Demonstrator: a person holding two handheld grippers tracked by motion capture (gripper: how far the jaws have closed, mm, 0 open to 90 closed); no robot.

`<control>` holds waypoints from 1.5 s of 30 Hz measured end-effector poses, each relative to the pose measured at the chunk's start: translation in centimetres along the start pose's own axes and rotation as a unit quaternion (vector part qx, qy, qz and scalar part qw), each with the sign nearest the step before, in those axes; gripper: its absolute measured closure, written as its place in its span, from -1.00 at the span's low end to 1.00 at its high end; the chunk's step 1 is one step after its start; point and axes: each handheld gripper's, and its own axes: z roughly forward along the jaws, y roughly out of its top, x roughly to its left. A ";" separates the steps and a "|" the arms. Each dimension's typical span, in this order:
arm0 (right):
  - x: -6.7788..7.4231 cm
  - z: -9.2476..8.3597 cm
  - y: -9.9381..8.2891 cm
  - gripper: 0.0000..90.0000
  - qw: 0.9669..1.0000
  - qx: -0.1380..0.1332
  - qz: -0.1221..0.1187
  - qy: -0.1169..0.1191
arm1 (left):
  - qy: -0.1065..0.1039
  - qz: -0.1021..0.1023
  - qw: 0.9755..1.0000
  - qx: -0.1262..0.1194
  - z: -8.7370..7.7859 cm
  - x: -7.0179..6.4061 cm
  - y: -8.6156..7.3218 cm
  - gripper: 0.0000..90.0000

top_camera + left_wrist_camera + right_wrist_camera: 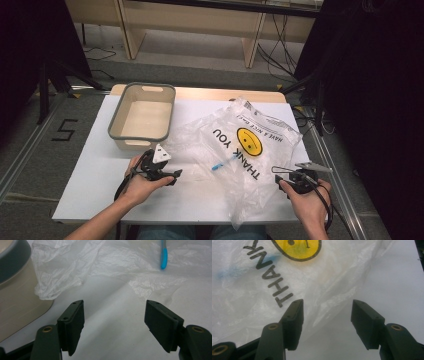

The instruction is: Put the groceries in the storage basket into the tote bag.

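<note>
A crumpled clear plastic bag [240, 145] printed with a yellow smiley and "THANK YOU" lies spread over the middle and right of the white table [95, 185]. A blue-handled thing like a toothbrush [222, 163] shows through the bag. My left gripper [173, 175] rests on the table beside the bag's left edge, open and empty. In the left gripper view its jaws [113, 315] stand wide over bare table, with the bag [75, 265] and the blue handle [163, 257] ahead. My right gripper [282, 176] is open at the bag's right edge. The bag's rim [262, 290] lies by its left jaw, unpinched.
A beige tub with a grey rim [116, 116] stands at the back left of the table, close behind my left hand; its wall [17, 302] is at the left in the left gripper view. Bare table lies in front of the bag on the left.
</note>
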 end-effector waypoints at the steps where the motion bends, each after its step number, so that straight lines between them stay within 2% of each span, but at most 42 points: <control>1: 0.0 0.0 -0.1 -0.01 1.000 0.002 0.006 0.004 | 0.000 0.001 1.000 0.001 0.0 0.0 0.0 -0.28; 9: 0.4 0.9 -0.8 0.05 0.999 0.038 0.022 0.018 | -0.003 0.001 1.000 0.001 0.2 -0.1 0.0 -0.28; 12: 0.5 1.2 -0.8 0.29 0.999 0.044 0.019 0.024 | -0.002 0.001 1.000 0.002 0.2 0.0 0.0 -0.28; 16: 0.6 1.2 -0.8 0.81 0.998 0.054 0.008 0.038 | -0.001 -0.001 1.000 0.000 0.2 0.0 0.0 -0.28; 19: 0.3 1.2 -0.6 0.98 0.997 0.062 -0.001 0.042 | 0.007 -0.001 1.000 0.000 0.0 0.1 0.1 -0.27; 22: -0.5 1.0 -0.3 1.00 0.997 0.062 -0.006 0.037 | 0.018 -0.002 1.000 -0.002 -0.2 0.2 0.2 -0.27; 28: -2.5 0.8 0.4 1.00 0.999 0.052 -0.012 0.000 | 0.047 -0.005 0.999 -0.019 -1.0 0.1 0.5 -0.27; 32: -3.4 1.1 0.7 1.00 0.999 0.047 -0.017 -0.017 | 0.056 -0.004 0.998 -0.027 -1.2 0.0 0.6 -0.29; 35: -3.7 1.4 1.0 1.00 0.999 0.043 -0.021 -0.020 | 0.040 -0.005 0.999 -0.015 -0.6 -0.1 0.8 -0.32; 37: -3.6 1.4 1.1 1.00 0.999 0.040 -0.024 -0.020 | 0.019 -0.019 1.000 -0.002 0.1 0.0 0.7 -0.31; 39: -3.6 1.5 1.2 1.00 0.999 0.037 -0.027 -0.019 | 0.008 -0.018 1.000 0.011 0.7 0.1 0.7 -0.16; 45: -3.8 1.5 1.2 1.00 0.999 0.036 -0.026 -0.019 | 0.007 -0.001 1.000 0.026 1.7 0.4 0.9 0.38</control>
